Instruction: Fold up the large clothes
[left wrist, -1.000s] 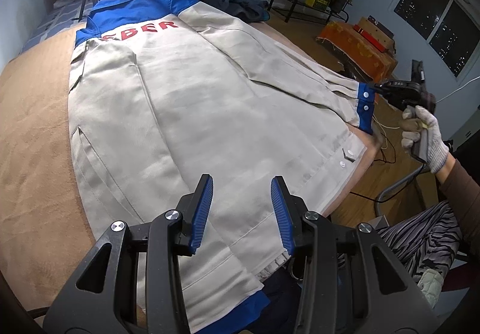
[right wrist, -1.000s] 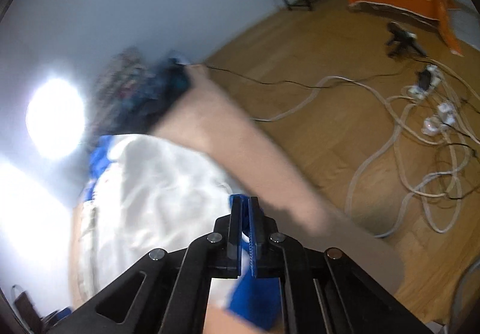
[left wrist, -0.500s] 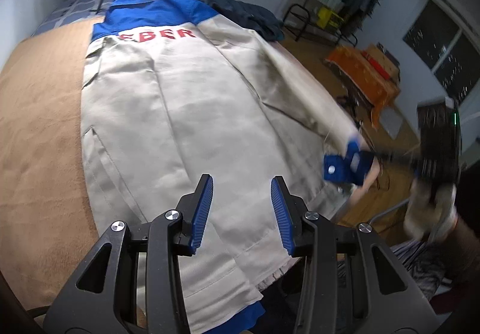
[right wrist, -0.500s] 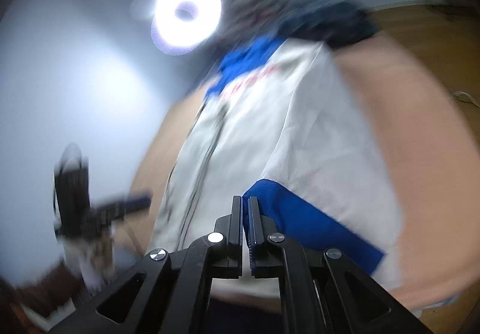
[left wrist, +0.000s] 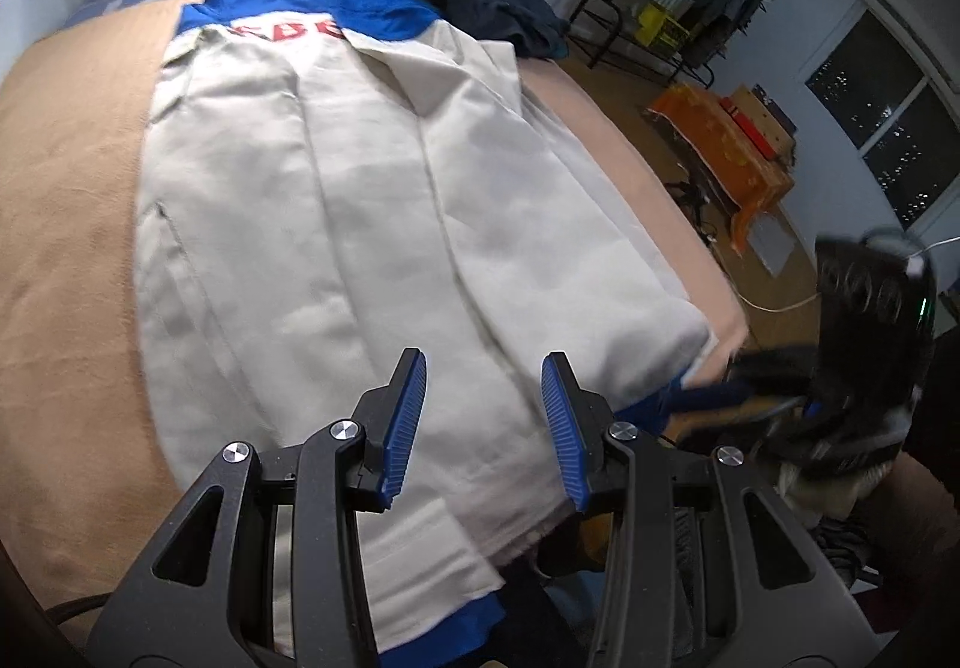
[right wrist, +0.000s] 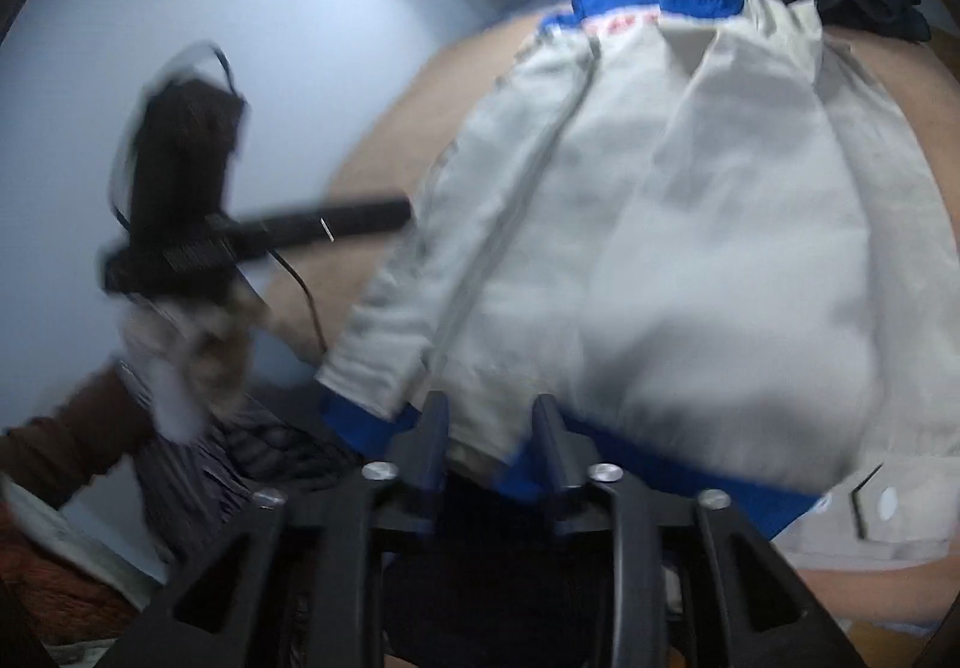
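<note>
Jacket lies flat on the bed, stretching ahead of both tools, sleeve folded over the body. Left hand-held gripper: jaws apart over the hem, nothing between them. Right hand-held gripper: jaws just opened; blue cuff sits between them at the near edge, pads not pressing. Frames blurred.

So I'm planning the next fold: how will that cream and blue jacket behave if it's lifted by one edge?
The jacket will probably flop and drape, since its cloth lies in soft creases on the bed. It looks fairly heavy for one grip, being large and layered. It seems unlikely to slip, as the weave looks matte.
</note>
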Demonstrator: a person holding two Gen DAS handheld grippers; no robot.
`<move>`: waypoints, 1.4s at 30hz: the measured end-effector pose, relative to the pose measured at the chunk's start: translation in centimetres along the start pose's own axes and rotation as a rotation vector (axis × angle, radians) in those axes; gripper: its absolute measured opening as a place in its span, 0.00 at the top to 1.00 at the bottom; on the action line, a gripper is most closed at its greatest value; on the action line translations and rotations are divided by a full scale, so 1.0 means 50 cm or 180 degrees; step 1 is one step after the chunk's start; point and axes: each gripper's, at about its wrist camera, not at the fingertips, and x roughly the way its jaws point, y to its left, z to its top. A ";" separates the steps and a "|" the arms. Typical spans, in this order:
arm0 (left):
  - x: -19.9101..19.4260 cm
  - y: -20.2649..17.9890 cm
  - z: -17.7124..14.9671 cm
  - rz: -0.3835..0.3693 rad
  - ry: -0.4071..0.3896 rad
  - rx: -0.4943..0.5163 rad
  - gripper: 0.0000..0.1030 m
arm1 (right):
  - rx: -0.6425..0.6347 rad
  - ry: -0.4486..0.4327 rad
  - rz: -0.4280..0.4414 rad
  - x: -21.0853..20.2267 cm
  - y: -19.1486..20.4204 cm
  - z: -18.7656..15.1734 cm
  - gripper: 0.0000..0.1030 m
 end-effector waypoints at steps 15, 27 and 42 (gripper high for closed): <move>0.151 -0.002 -0.021 -0.0368 0.0491 -0.0664 0.61 | 0.0300 -0.0603 -0.0848 -0.119 -0.182 0.235 0.52; 0.224 -0.018 -0.010 -0.0500 0.0731 -0.0591 0.63 | 0.0937 -0.0751 -0.0854 -0.036 -0.444 0.442 0.52; 0.226 -0.101 -0.008 -0.0336 0.0716 -0.0089 0.98 | 0.0636 -0.0617 -0.1055 0.046 -0.492 0.534 1.00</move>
